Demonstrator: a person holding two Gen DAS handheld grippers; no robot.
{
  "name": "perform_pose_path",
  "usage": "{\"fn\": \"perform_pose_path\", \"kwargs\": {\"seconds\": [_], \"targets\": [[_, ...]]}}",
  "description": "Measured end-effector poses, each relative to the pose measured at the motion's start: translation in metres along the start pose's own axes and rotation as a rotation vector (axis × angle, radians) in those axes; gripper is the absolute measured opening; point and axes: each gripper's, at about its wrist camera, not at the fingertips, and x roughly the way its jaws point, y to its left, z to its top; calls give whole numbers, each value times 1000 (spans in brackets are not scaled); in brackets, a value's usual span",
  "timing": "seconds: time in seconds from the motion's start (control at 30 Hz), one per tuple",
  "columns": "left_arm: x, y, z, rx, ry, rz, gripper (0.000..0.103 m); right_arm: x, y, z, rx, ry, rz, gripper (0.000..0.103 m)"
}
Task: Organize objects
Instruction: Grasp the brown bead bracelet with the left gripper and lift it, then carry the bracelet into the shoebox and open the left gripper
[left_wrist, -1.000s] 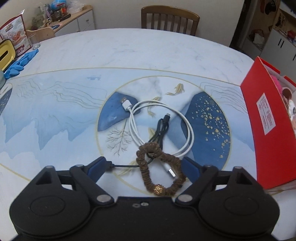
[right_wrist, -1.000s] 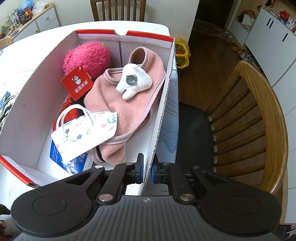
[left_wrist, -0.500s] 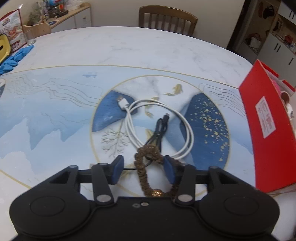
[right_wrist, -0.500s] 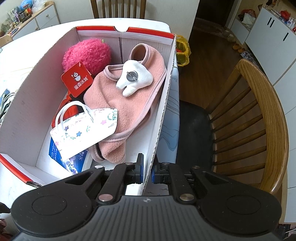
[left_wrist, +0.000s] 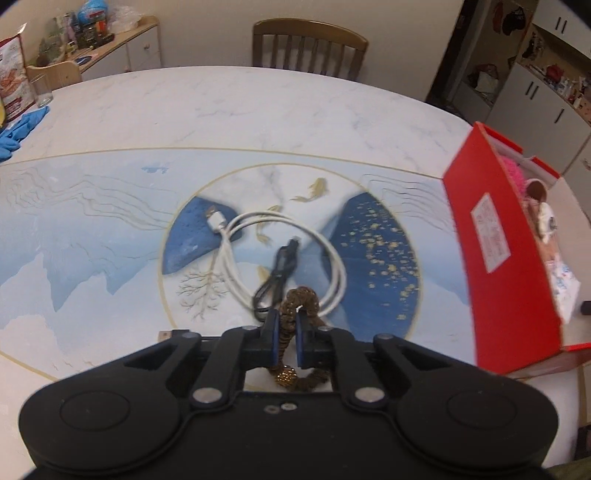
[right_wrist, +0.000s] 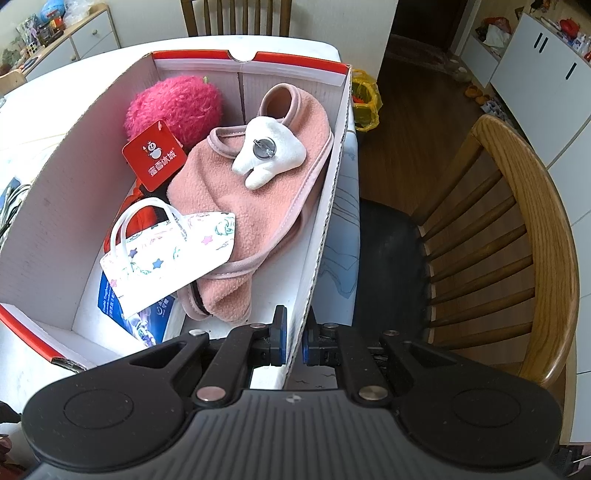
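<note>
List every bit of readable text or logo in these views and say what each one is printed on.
"蜜雪冰城", with a snowman logo above it: red hang tag on the pink plush toy in the box.
White label on the box's red outer wall: red print, too blurred to read.
Blue packet under the star-print bag: small white text, unreadable.
Snack bag at the table's far edge: lettering too small to read.

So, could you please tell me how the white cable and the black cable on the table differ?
The white cable is coiled in a wide loop with a white plug at its far left end; the black cable is thinner and folded into a narrow bundle. The white cable rings the outside, while the black cable lies mostly inside that loop. Both rest loose on the table, beside the brown bracelet.
</note>
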Motion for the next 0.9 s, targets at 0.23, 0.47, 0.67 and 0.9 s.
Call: {"fn": "perform_pose_path", "kwargs": {"seconds": [0.23, 0.47, 0.67, 0.9], "targets": [[-21, -24, 14, 27, 11, -38, 6, 0, 0, -1, 1, -6, -1, 7], [-46, -52, 32, 83, -41, -100, 6, 0, -1, -2, 11, -14, 1, 7], [-65, -77, 49, 137, -107, -151, 6, -1, -1, -3, 21, -18, 7, 7], [-74, -116, 67, 204, -164, -237, 6, -1, -1, -3, 23, -19, 7, 7]]}}
